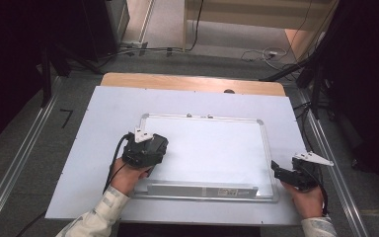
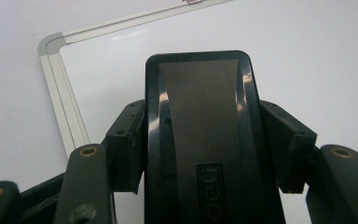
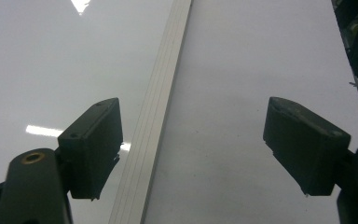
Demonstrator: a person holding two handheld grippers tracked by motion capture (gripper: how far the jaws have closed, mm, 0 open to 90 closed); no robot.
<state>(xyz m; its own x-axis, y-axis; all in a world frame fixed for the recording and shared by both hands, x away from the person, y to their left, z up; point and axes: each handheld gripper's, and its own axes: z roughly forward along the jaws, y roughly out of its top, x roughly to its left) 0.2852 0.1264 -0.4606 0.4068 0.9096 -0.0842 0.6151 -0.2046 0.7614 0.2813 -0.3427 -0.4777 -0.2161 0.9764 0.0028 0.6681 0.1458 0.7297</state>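
Observation:
A white whiteboard (image 1: 212, 143) with a silver frame lies flat in the middle of the table. My left gripper (image 1: 150, 150) hovers over its left part, shut on a black glossy board eraser (image 2: 205, 121); the pads press on both long sides of it. In the left gripper view the board's rounded frame corner (image 2: 51, 44) lies beyond the eraser. My right gripper (image 1: 278, 170) stands open at the board's lower right edge with nothing between its pads. In the right gripper view (image 3: 200, 144) the silver frame strip (image 3: 161, 107) runs up between the jaws.
A white sheet (image 1: 79, 163) covers the wooden table (image 1: 192, 81). A silver pen tray (image 1: 202, 189) runs along the board's near edge. Metal rails (image 1: 15, 168) flank the table, and cables (image 1: 256, 54) lie on the floor beyond.

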